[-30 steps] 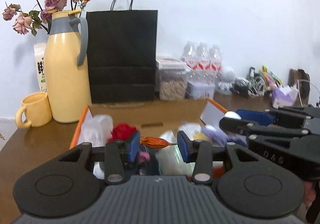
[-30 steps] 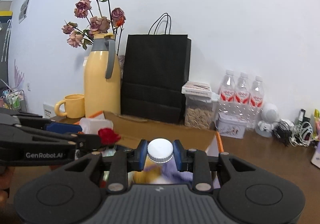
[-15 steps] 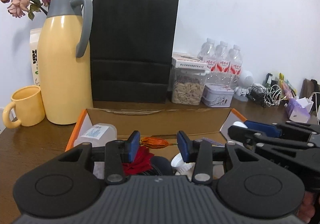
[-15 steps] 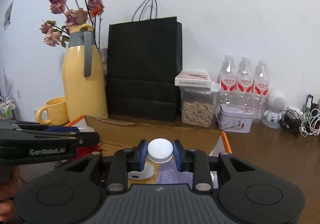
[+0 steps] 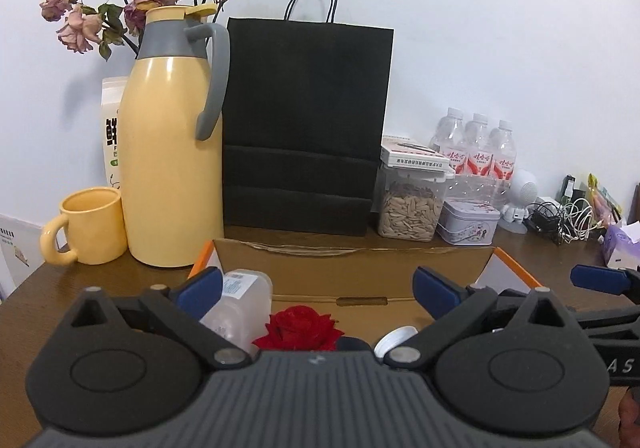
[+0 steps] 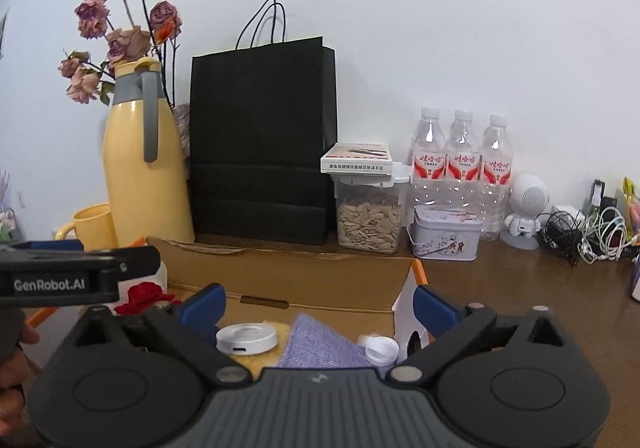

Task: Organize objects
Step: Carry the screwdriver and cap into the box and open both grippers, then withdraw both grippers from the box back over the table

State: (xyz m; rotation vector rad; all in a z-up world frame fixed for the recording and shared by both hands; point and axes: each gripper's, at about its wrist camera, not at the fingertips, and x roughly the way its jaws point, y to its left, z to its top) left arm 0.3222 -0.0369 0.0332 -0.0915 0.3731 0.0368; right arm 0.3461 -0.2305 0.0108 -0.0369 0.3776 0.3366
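Both sets of jaws opening wide over the cardboard box (image 5: 352, 272), nothing between them: left gripper (image 5: 316, 288), right gripper (image 6: 316, 306). Below the jaws, already in the box: red rose (image 5: 298, 330), clear container (image 5: 240, 304), white disc (image 6: 246, 338), purple cloth (image 6: 320, 344). Rest of the counter (image 6: 520, 288) looks undone, I'd say.

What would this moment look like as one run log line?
left tongs: opening, nothing between | right tongs: opening, nothing between | both over cardboard box | box holds red rose, white disc

Both wrist views, close, facing box (image 5: 352, 268)
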